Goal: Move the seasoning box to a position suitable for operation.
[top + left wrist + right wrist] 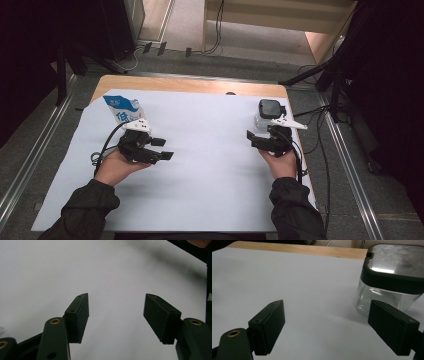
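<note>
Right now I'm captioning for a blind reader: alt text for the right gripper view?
Two open black fingers frame a white sheet; a clear jar with a dark lid stands behind the right-hand one.

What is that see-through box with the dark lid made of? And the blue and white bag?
The box looks like clear glass or hard plastic: you can see through its walls and they glint. Its lid seems dark plastic around a shiny top that mirrors the light. The bag looks like thin printed plastic or foil, standing up with a creased top; the high view is too small to be sure.
</note>
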`<state>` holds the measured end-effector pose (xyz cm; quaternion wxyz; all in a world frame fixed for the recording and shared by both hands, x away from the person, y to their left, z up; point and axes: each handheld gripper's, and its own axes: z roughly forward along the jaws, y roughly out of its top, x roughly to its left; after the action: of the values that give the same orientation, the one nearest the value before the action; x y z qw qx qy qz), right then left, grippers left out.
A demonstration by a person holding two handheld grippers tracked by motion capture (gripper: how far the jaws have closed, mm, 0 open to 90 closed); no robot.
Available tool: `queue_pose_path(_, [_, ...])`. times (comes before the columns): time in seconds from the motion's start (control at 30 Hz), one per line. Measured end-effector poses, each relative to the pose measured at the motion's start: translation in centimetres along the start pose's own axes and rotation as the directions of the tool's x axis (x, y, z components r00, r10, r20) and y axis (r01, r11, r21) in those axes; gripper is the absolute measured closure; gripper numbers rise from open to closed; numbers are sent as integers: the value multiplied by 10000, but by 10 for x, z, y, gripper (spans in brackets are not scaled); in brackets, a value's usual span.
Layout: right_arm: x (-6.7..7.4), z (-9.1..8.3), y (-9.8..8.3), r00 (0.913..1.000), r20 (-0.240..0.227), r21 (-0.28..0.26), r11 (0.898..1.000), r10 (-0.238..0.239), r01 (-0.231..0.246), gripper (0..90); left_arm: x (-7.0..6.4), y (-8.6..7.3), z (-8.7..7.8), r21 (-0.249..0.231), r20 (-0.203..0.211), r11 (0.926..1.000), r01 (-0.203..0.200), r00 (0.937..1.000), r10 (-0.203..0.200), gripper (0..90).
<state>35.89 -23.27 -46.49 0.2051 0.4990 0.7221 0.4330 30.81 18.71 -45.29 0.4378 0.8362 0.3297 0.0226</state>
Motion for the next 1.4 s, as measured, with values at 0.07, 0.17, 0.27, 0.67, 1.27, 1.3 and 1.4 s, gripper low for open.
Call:
queue_pose_path(0.07, [-2,2,1,9999,100,-61,10000,54,-53,143,0,0,-1,-37,-8,10000,61,10000,-61,384])
queue_pose_path(0.17, [-7,5,2,9996,228,-167,9997,195,-192,138,-2,-1,-1,34,52,10000,37,10000,-38,383])
queue_pose_path(0.27, [-13,10,3,9982,443,-76,9992,400,-397,132,-4,-2,0,79,-8,10000,-28,10000,28,380])
queue_pose_path(0.67, [-35,32,6,9838,1579,317,9954,848,-908,131,-7,-10,-7,21,-119,10000,78,9999,-77,379])
queue_pose_path(1.27, [-57,66,13,9676,2308,33,9944,1023,-1059,105,-14,-20,-11,207,-327,9998,29,9995,-22,379])
queue_pose_path(1.3, [-58,68,13,9663,2303,49,9928,1154,-1198,107,-14,-21,-11,210,-354,9998,55,9994,-47,379])
queue_pose_path(1.4, [-62,73,14,9652,2230,-71,9903,1367,-1386,118,-14,-22,-11,240,-405,9997,29,9992,-19,379])
